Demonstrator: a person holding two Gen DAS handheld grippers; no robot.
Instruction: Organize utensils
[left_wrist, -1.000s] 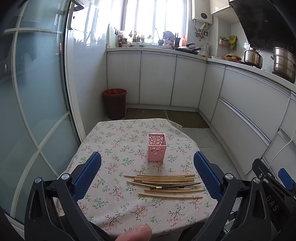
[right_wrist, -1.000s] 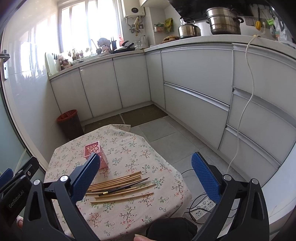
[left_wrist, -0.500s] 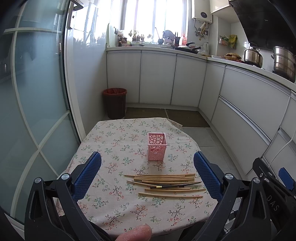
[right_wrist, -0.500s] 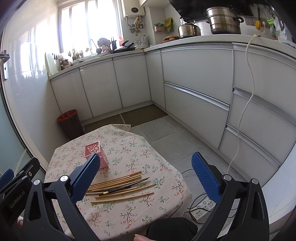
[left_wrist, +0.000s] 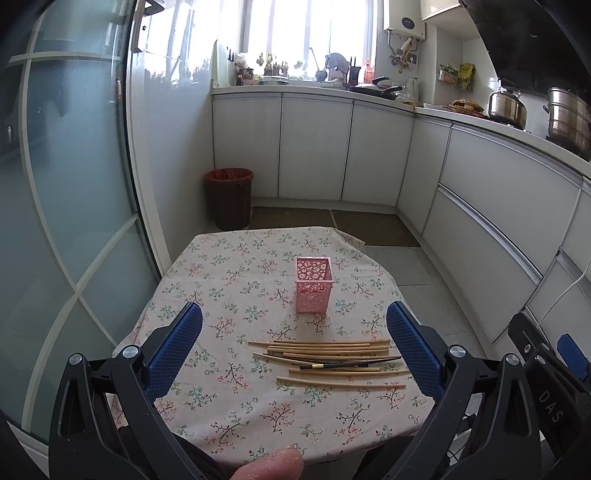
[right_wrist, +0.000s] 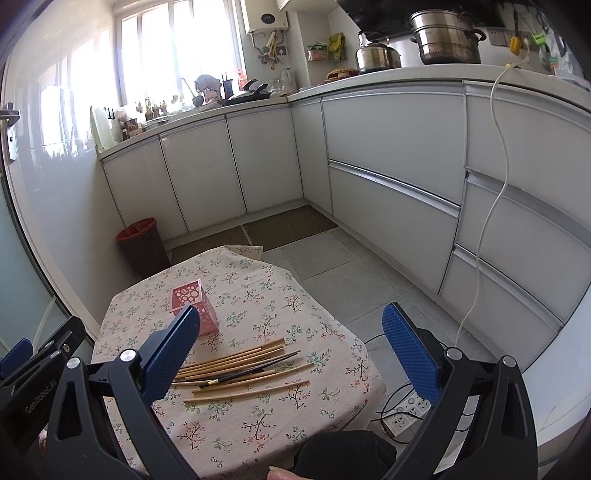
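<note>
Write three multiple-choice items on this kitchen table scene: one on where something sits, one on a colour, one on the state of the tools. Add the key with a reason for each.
1. Where is the pink holder relative to the chopsticks in the left wrist view?
A. Beyond them, farther up the table
B. On top of them
C. On the floor

2. What colour is the odd chopstick among the pale wooden ones?
A. Red
B. Dark, nearly black
C. Green

3. What state are the left tool and right tool in?
A. Both shut on chopsticks
B. One holds the holder
C. Both open, holding nothing

Key: 1 A, the holder stands apart behind the pile; 2 B, one dark stick lies across the pale ones; 3 C, each pair of blue pads stands wide apart with nothing between.
</note>
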